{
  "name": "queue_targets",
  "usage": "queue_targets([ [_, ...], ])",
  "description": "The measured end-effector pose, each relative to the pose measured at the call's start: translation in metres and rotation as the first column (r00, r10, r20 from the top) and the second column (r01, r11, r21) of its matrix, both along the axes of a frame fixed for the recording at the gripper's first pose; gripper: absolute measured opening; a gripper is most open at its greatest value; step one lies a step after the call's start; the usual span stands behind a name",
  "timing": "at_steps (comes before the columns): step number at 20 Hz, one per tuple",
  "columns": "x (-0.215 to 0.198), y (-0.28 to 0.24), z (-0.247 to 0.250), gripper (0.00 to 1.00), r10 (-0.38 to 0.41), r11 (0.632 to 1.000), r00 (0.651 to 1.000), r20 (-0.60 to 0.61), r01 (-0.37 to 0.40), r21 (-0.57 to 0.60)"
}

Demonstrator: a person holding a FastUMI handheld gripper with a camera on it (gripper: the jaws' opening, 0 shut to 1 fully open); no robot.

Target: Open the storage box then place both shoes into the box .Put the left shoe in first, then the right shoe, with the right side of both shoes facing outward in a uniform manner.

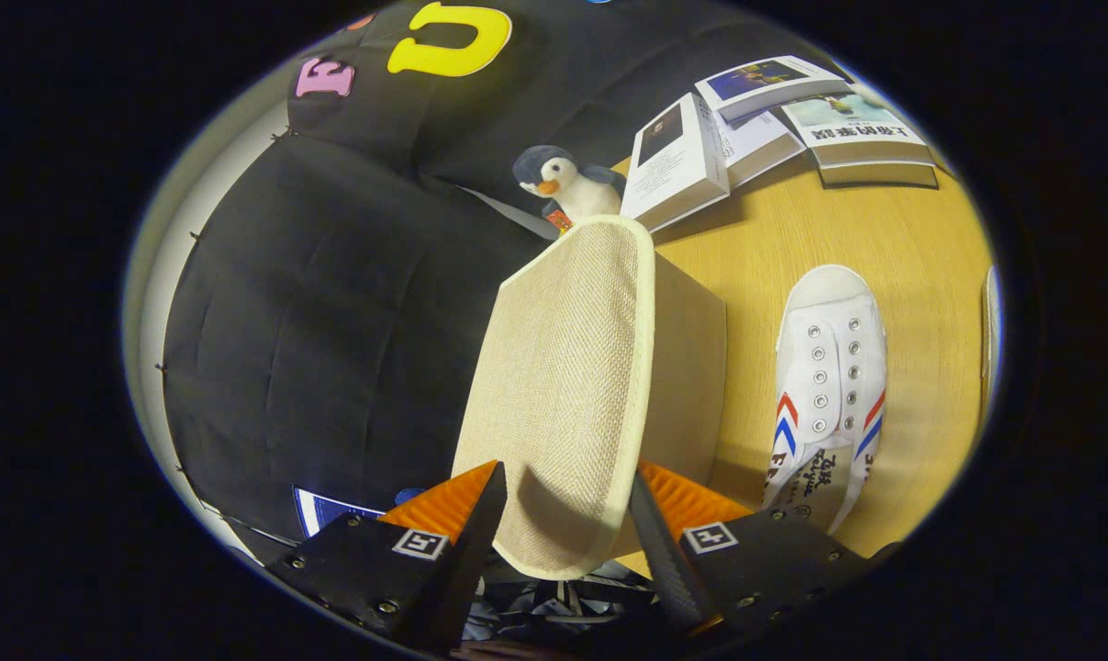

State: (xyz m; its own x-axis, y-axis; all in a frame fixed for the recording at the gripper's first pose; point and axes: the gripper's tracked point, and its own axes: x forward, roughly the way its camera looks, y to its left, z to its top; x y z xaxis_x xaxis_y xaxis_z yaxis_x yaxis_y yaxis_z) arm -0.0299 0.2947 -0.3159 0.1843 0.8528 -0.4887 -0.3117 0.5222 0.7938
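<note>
My gripper (563, 519) is shut on the beige woven lid (563, 367) of the storage box, one finger on each face of the lid's near edge. The lid is swung up and away from the box body (691, 367), whose plain beige side shows just behind it on the wooden table (884, 229). A white canvas shoe (829, 386) with red and blue stripes lies on the table beside the box, off my right finger. A sliver of a second white shoe (987, 321) shows beyond it.
A penguin plush (567, 184) stands beyond the lid's far end. Several books lie past the box: one standing open (677, 161) and others flat (870, 138). The black cloth wall (333, 349) runs along the left of the lid.
</note>
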Motion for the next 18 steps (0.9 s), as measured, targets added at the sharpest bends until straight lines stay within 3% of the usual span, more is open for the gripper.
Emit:
queue_targets([
  [1, 0.0, -0.001, 0.005, 0.64, -0.001, 1.0, 1.0, 0.012, 0.001, 0.009],
  [2, 0.003, -0.001, 0.01, 0.59, -0.011, 1.0, 1.0, 0.016, 0.011, 0.019],
  [4, 0.01, -0.004, 0.019, 0.37, -0.049, 0.998, 0.999, -0.001, 0.049, 0.036],
  [5, 0.01, -0.001, 0.022, 0.19, -0.056, 0.997, 0.998, -0.011, 0.057, 0.044],
  [13, 0.002, 0.03, 0.096, 0.15, 0.02, 0.99, 0.996, 0.092, -0.033, 0.138],
  [18, -0.006, 0.075, 0.145, 0.15, 0.113, 0.979, 0.973, 0.201, -0.143, 0.146],
])
